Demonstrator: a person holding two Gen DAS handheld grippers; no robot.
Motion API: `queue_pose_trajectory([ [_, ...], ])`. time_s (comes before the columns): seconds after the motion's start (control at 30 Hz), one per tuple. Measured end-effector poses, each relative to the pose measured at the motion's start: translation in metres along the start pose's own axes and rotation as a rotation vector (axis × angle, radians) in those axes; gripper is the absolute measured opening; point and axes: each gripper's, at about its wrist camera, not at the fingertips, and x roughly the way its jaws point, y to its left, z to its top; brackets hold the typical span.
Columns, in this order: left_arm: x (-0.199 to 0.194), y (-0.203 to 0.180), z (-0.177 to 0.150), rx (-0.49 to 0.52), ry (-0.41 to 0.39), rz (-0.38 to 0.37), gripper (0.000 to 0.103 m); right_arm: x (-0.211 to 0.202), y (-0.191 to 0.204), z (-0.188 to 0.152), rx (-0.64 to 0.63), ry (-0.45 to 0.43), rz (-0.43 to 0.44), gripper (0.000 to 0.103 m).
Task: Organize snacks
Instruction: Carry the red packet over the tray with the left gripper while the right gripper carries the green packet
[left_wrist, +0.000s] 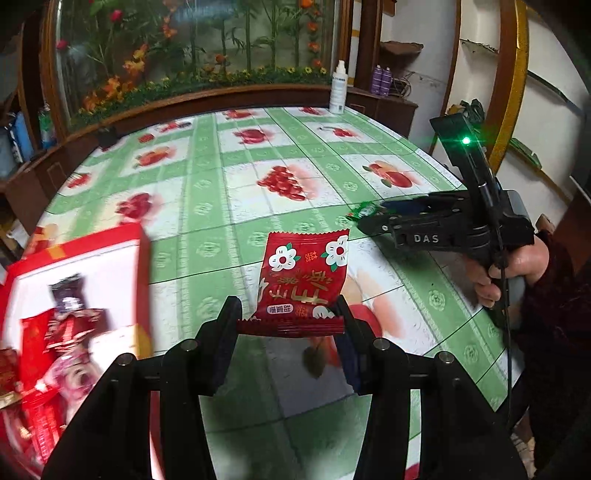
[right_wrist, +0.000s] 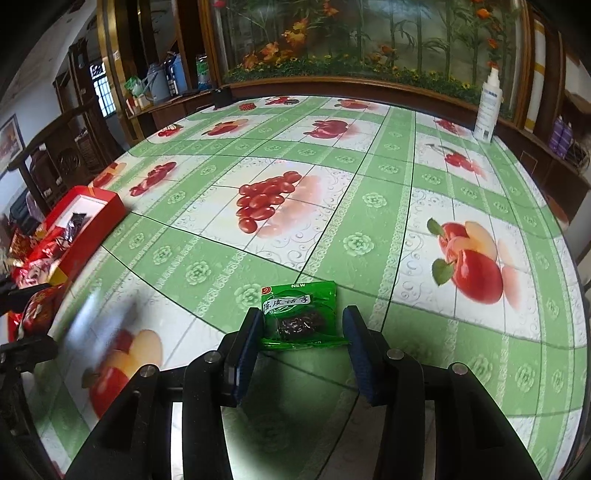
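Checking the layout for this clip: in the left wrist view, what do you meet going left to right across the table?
Red box with snacks inside → red flower-print snack packet held in the left gripper → small green packet at the right gripper's tip → right gripper → the hand holding it.

Each camera sits on a hand-held gripper and looks forward and down, close over the surface (left_wrist: 207, 206). Both views share the green fruit cloth, the red box (left_wrist: 92, 251), the white spray bottle (left_wrist: 338, 88) and the flower wall behind.
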Motion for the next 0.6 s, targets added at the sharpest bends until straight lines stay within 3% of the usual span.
queue_pose_trajectory([
  [0.13, -0.019, 0.011, -0.003, -0.001, -0.045, 0.046, 0.047, -0.011, 0.006, -0.004, 0.067, 0.006, 0.08, 0.046],
  [0.3, -0.034, 0.036, -0.013, -0.049, -0.06, 0.08, 0.047, -0.036, 0.033, -0.015, 0.068, -0.051, 0.175, 0.046],
  [0.6, -0.052, 0.077, -0.039, -0.142, -0.08, 0.136, 0.047, -0.063, 0.071, -0.035, 0.083, -0.084, 0.199, 0.045],
])
